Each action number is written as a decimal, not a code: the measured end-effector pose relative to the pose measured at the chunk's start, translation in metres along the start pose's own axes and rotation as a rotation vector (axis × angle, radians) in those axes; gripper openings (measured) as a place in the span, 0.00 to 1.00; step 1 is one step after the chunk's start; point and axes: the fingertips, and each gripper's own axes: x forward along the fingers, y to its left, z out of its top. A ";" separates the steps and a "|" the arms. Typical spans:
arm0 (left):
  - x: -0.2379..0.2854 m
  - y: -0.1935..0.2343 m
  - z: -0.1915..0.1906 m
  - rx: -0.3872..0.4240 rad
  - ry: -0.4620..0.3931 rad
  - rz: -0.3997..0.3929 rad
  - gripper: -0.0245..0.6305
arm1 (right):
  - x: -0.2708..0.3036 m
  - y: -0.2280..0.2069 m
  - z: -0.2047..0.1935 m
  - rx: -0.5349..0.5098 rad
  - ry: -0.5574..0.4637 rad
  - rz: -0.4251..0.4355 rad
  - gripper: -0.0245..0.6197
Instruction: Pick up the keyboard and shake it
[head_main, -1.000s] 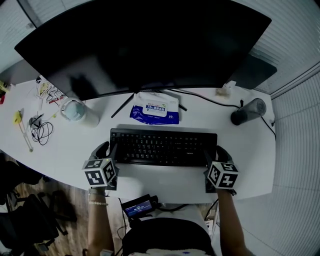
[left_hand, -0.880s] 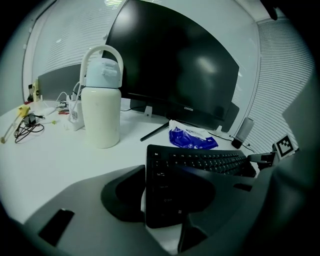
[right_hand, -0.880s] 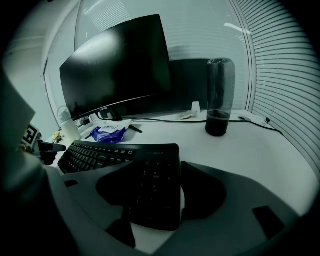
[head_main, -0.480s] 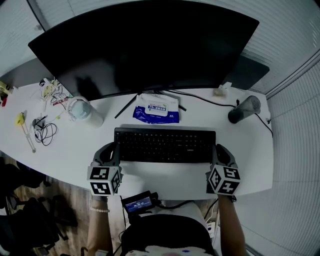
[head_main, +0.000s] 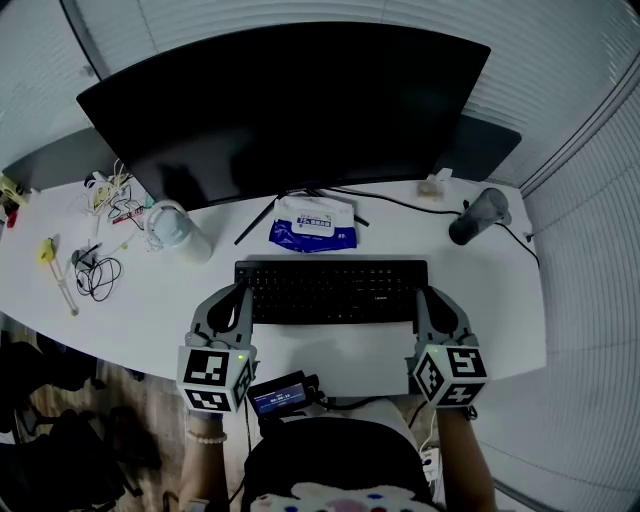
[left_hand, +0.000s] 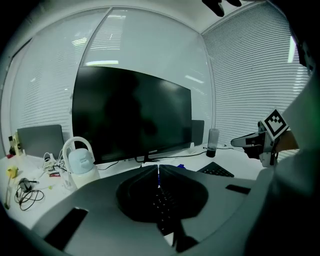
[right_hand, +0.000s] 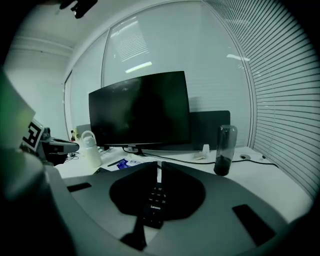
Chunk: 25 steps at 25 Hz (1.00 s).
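The black keyboard (head_main: 330, 290) hangs level just above the white desk (head_main: 500, 320), in front of the monitor. My left gripper (head_main: 238, 298) is shut on its left end and my right gripper (head_main: 424, 300) on its right end; both pairs of jaws have just been closing, with the keyboard's ends between them. In the left gripper view the keys (left_hand: 162, 205) show in the narrow slit at the gripper (left_hand: 158, 175), and the keyboard's far end (left_hand: 216, 170) shows beside the right gripper (left_hand: 255, 142). The right gripper view shows the keyboard (right_hand: 152, 200) pinched in the gripper (right_hand: 159, 170).
A wide black monitor (head_main: 290, 100) stands behind the keyboard, with a blue-and-white wipes pack (head_main: 313, 222) at its foot. A white bottle (head_main: 175, 228) and tangled cables (head_main: 95, 270) lie to the left, a dark cylinder (head_main: 478, 217) to the right.
Both grippers went from open beside the keyboard's ends to shut on them, then rose with the keyboard off the desk.
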 end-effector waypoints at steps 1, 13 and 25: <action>-0.003 -0.003 0.005 0.008 -0.011 -0.003 0.07 | -0.003 0.004 0.005 0.000 -0.012 0.009 0.11; -0.026 -0.023 0.037 0.018 -0.099 -0.047 0.07 | -0.034 0.032 0.037 -0.108 -0.099 0.045 0.11; -0.024 -0.026 0.033 0.044 -0.091 -0.057 0.07 | -0.034 0.045 0.037 -0.138 -0.090 0.062 0.11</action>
